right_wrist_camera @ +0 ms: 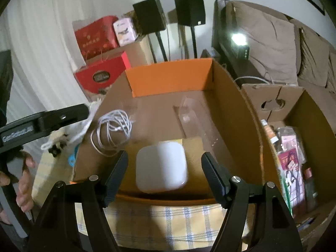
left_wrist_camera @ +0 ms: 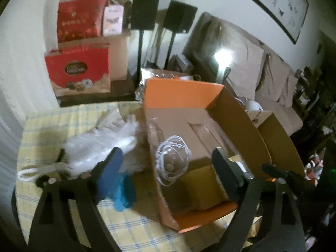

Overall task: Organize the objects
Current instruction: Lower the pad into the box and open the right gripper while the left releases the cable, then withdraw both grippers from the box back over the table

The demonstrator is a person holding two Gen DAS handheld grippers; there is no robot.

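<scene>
An open orange cardboard box (left_wrist_camera: 184, 92) (right_wrist_camera: 168, 79) stands on a yellow checked tablecloth (left_wrist_camera: 52, 126). Inside lies a coiled white cable (left_wrist_camera: 173, 157) (right_wrist_camera: 113, 130) and a white square device (right_wrist_camera: 160, 167) on a yellow pad. My left gripper (left_wrist_camera: 168, 163) is open, its fingers straddling the box's left wall. My right gripper (right_wrist_camera: 164, 168) is open over the box's near edge, with the white device between its fingers, blurred. Left of the box lie a white fluffy thing (left_wrist_camera: 100, 145), a blue object (left_wrist_camera: 124, 191) and a white strap (left_wrist_camera: 42, 169).
A second cardboard box (right_wrist_camera: 294, 126) holding bottles and packets stands right of the orange one. Behind are red gift boxes (left_wrist_camera: 79, 69), two black speakers on stands (left_wrist_camera: 145, 10) and a brown sofa (left_wrist_camera: 262, 73). The left gripper's body (right_wrist_camera: 42, 121) shows at left in the right wrist view.
</scene>
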